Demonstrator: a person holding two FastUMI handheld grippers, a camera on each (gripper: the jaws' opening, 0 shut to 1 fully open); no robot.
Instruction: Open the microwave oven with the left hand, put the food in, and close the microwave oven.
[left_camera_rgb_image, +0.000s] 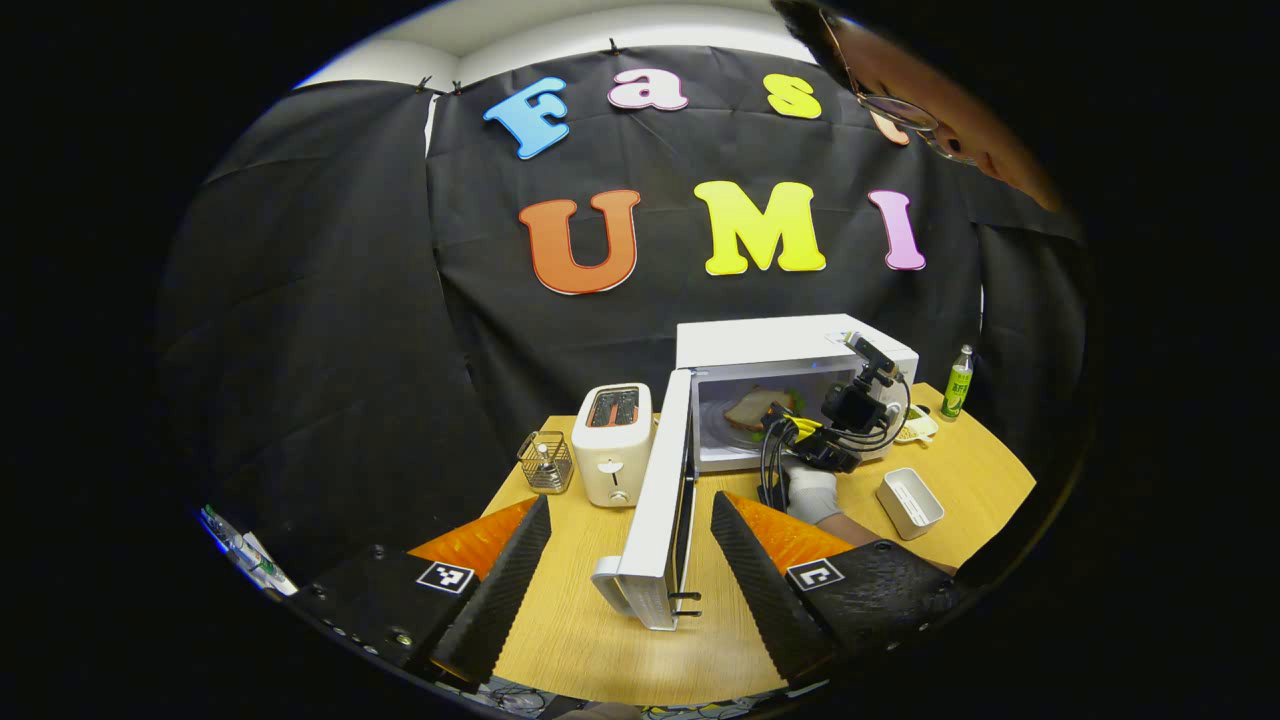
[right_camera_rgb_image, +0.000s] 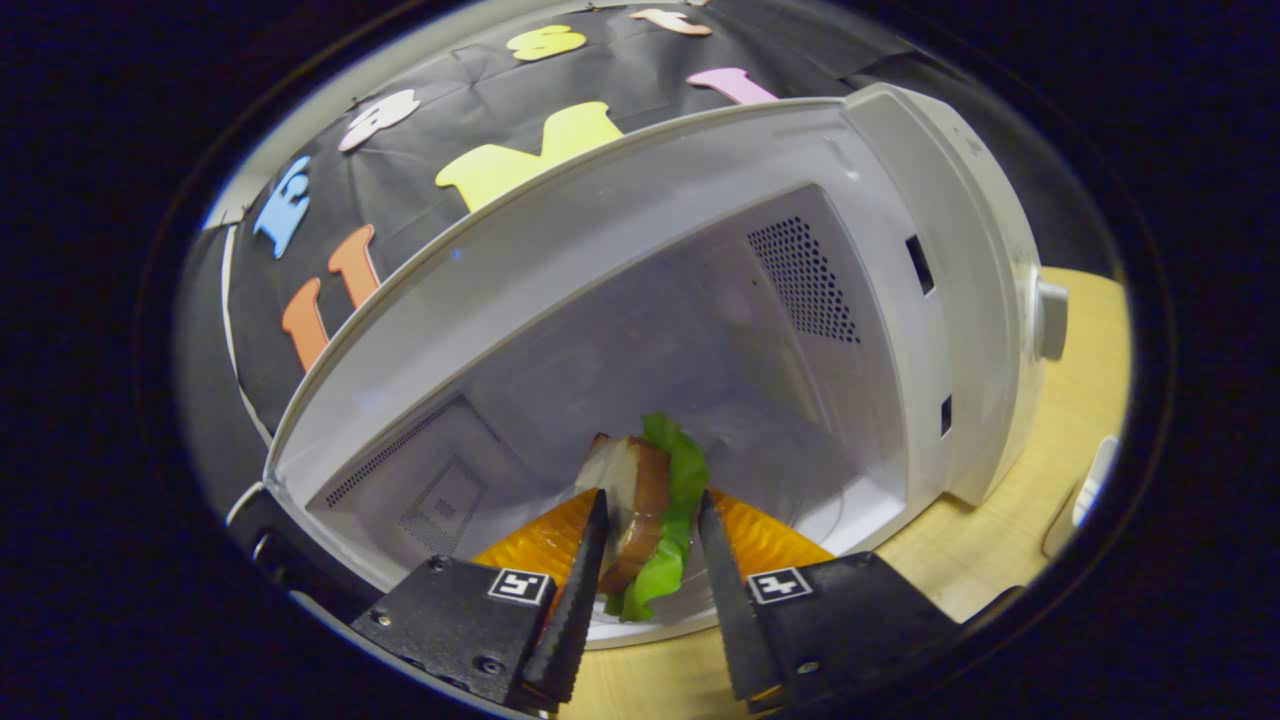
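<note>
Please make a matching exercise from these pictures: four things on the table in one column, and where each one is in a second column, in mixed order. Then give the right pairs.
Things:
1. sandwich
2. toaster
3. green bottle
4. wire basket

Places:
A. left of the toaster
B. inside the open microwave, between the right gripper fingers
C. right of the microwave
D. left of the open microwave door

Pairs: 1-B, 2-D, 3-C, 4-A
</note>
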